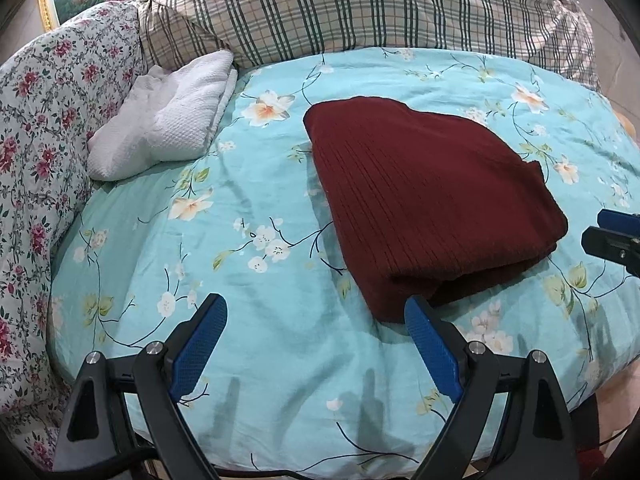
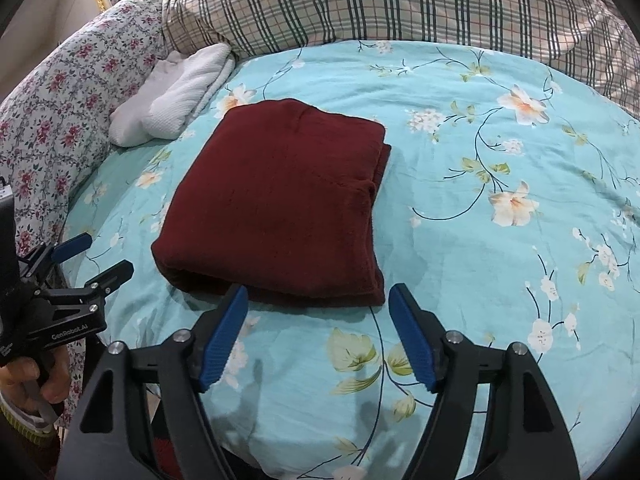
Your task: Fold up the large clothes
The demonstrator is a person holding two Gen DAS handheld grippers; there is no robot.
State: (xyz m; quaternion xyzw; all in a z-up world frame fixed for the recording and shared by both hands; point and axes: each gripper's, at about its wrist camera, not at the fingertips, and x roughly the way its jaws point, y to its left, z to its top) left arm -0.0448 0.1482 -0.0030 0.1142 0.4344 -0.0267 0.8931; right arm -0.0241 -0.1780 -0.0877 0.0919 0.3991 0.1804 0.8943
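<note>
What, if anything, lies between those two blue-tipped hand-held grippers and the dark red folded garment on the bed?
Nothing visible does. The right hand-held gripper hangs open just before the near edge of the red garment, with only bare bedsheet between. The left hand-held gripper is open too, beside the garment's near corner. The white towel lies well aside.
</note>
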